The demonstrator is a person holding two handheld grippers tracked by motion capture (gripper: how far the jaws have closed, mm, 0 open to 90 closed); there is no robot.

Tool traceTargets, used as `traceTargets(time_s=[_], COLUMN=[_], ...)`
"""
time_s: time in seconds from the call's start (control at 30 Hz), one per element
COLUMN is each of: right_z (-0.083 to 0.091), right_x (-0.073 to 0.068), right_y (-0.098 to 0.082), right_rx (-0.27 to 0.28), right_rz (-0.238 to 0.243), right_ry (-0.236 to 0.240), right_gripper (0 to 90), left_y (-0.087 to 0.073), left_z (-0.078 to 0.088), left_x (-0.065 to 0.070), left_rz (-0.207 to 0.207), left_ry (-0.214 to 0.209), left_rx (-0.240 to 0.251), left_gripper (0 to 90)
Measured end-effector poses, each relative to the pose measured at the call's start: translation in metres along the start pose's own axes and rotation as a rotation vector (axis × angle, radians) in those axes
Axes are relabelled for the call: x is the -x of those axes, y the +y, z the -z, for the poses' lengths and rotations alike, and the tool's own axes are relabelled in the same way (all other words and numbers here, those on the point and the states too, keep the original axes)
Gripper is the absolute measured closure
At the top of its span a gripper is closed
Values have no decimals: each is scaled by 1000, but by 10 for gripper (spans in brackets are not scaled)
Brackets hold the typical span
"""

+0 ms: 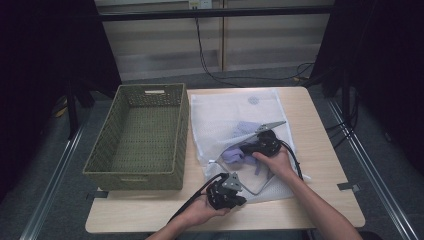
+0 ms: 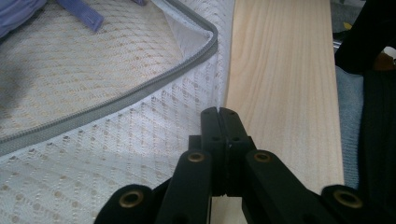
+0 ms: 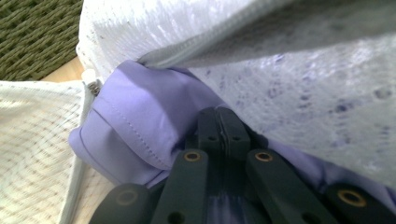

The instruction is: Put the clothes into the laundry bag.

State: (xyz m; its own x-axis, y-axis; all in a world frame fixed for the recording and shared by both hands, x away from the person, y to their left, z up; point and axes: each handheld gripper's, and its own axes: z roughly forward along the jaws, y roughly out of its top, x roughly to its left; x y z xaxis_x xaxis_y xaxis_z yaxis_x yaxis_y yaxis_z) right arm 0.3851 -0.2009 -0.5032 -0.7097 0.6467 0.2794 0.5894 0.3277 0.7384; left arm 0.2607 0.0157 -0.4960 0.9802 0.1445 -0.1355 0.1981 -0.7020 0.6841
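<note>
I keep my right gripper (image 3: 219, 112) closed on the lilac cloth garment (image 3: 135, 126) and push it deep inside the white mesh zipper bag (image 1: 220, 117), while my closed left gripper (image 2: 219, 112) pins the bag's edge.

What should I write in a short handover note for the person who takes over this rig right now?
Left claw: shut, at the near edge of the white mesh laundry bag; whether it pinches the mesh, I cannot tell.
Right claw: shut, pushed against the purple garment at the bag's open zipper.
Garment: partly under the mesh, partly sticking out at the opening.
Green woven basket: left of the bag, nothing in it.
Done: bag unzipped, garment partly inside.
Left: probably push the rest in and close the zipper.
</note>
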Motion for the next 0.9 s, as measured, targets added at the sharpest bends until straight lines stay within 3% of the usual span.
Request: traceTargets(time_s=[0.07,0.33,0.9], right_z=[-1,-5,-14], right_x=[2,7,20], right_y=[1,7,23], right_rx=[1,24,31], right_rz=[3,-9,-37], right_ry=[-4,-44,-87], right_gripper=[893,870,839], left_y=[1,0,1], left_z=[1,0,1], left_x=[-1,-1,-2], left_rz=[-4,-1,-25], left_ry=[-4,-7,-14], left_rx=[-19,2,-24], left_gripper=[900,900,900])
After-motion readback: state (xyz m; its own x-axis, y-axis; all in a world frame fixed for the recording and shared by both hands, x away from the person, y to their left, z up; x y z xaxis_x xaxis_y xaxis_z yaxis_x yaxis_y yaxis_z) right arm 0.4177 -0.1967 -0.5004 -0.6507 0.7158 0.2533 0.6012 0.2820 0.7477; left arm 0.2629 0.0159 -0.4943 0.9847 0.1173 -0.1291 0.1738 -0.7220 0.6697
